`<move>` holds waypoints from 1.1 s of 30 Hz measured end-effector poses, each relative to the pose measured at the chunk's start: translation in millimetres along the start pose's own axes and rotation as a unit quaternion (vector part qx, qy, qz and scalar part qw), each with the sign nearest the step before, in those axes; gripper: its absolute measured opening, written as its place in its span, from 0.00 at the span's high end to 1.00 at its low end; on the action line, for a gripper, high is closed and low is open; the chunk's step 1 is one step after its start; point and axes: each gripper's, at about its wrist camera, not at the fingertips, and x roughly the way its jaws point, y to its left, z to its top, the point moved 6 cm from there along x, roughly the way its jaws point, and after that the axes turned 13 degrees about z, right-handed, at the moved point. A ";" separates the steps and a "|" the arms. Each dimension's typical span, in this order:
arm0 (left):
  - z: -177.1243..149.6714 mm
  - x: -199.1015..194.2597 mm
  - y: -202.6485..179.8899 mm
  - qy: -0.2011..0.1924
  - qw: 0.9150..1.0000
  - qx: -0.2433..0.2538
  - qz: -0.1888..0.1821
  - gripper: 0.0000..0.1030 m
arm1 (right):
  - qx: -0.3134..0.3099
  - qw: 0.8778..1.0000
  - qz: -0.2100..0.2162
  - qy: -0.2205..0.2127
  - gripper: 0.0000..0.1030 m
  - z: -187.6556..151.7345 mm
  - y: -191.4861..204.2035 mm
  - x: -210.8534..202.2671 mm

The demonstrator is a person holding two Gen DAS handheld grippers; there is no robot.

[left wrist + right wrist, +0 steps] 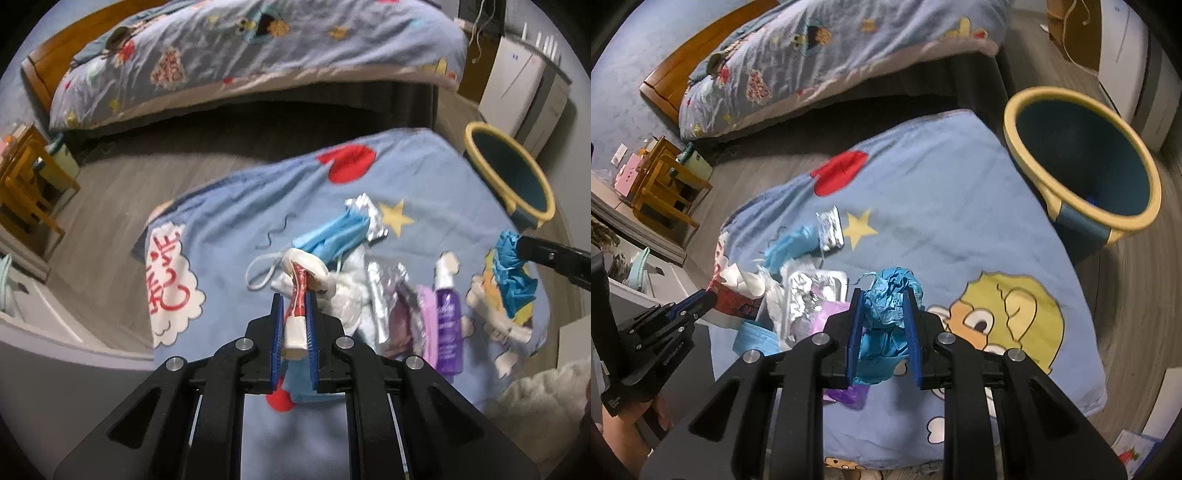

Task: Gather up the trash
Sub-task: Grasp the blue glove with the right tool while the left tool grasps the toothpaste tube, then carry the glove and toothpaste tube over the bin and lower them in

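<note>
Both hands are loaded at once here. The left gripper (294, 328) has its fingers clenched on a red-and-white wrapper (300, 295), low centre of the left wrist view, and the right gripper (884, 332) is squeezing a crumpled blue glove (886, 314), low centre of its own view. The bin (1082, 166), yellow-rimmed and dark inside, sits at the upper right of the right wrist view, just off the edge of the blue cartoon blanket (923, 177). The worry, I'd say: that glove is soft and hangs loose below the fingers, so a quick swing toward the bin could shake it free short of the rim. The wrapper is pinched along a thin edge and looks ready to slip too. The remaining pile is still on the blanket: a blue face mask (328, 240), foil packet (364, 212), purple bottle (447, 314), pink brush (428, 325). A trailing mask loop could snag and drag things off.
</note>
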 end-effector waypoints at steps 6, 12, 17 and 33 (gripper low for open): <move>18.5 -27.0 6.2 -0.049 0.999 -0.013 0.000 0.89 | -0.044 0.999 0.013 -0.025 0.80 35.2 17.2 -28.0; 36.5 -46.3 9.1 -0.083 0.996 -0.037 -0.017 0.89 | -0.094 0.995 -0.004 -0.021 0.80 66.4 20.1 -39.2; 43.1 -50.2 7.4 -0.091 0.995 -0.041 -0.026 0.89 | -0.097 0.995 0.001 -0.021 0.80 77.0 6.0 -34.4; 91.4 -63.7 -58.9 -0.110 0.992 0.000 -0.057 0.89 | -0.088 0.995 0.025 -0.040 0.80 109.2 -25.8 -50.6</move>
